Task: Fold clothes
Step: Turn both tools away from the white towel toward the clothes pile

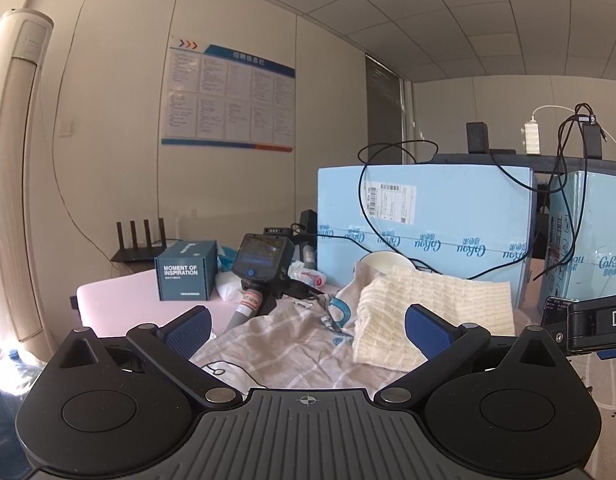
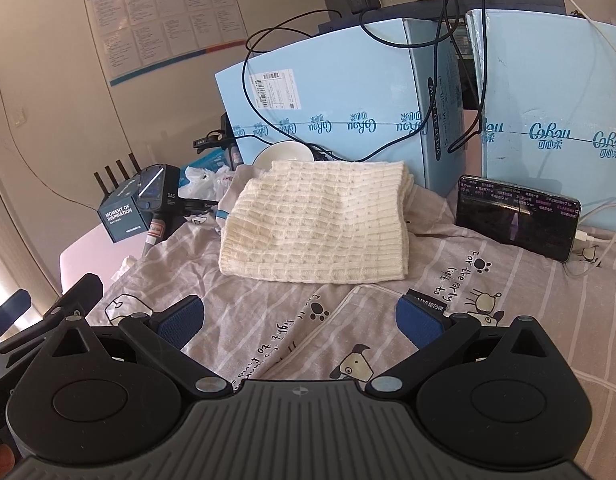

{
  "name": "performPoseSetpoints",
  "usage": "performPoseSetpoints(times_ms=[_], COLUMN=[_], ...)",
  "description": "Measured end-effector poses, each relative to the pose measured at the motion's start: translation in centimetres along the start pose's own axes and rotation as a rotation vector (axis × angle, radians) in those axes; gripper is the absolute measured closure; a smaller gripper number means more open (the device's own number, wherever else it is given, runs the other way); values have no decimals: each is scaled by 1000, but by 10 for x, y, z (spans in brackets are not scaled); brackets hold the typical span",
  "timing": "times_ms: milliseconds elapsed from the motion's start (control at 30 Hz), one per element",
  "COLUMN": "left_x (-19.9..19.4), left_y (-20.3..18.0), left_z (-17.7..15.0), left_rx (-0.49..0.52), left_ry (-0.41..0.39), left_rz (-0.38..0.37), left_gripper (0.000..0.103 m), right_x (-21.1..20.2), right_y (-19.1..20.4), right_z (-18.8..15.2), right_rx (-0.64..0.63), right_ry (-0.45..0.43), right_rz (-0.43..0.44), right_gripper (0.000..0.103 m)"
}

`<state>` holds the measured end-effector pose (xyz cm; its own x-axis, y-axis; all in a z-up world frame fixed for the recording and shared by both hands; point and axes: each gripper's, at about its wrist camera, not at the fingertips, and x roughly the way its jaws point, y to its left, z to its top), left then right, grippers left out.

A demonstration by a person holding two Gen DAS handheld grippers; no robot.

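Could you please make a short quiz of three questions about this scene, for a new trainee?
1. True or false: the cream knitted garment lies folded on the patterned sheet.
2. What stands directly to the right of the garment in the right wrist view?
A. a phone with its screen lit
B. a kettle
C. a pair of shoes
3. Fill in: both the left claw and the right claw are ____, with nothing between the pads.

Key
1. True.
2. A; it leans against a light blue carton.
3. Open.
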<state>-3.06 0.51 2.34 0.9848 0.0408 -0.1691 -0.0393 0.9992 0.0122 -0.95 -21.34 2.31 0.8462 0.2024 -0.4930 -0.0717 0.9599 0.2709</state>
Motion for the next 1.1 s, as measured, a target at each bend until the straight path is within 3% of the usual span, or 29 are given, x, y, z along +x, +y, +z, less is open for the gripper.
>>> performPoseSetpoints(times_ms=[300, 467, 667, 800, 900, 1100], left_x=[-17, -20, -25, -29, -35, -36], left_y=[-1, -8, -27, -52, -81, -158], left_z=[-2, -8, -13, -13, -15, -23], left_rx=[-62, -86, -109, -114, -109, -83], left_ry=[-1, 25, 15, 9, -13, 59], left_rz=[-114, -218, -271, -389, -517, -841], left_gripper=[0, 0, 0, 0, 0, 0], right_x=[-30, -54, -97, -130, -155, -202], right_y=[-4, -8, -26, -49, -72, -129], right_z=[-10, -21, -41, -54, -61, -76], right_rx=[19, 28, 51, 82, 89, 153], right_ry=[-38, -106, -215, -317, -367, -452], right_rz=[38, -5, -74, -141, -220, -345], right_gripper=[0, 0, 0, 0, 0, 0])
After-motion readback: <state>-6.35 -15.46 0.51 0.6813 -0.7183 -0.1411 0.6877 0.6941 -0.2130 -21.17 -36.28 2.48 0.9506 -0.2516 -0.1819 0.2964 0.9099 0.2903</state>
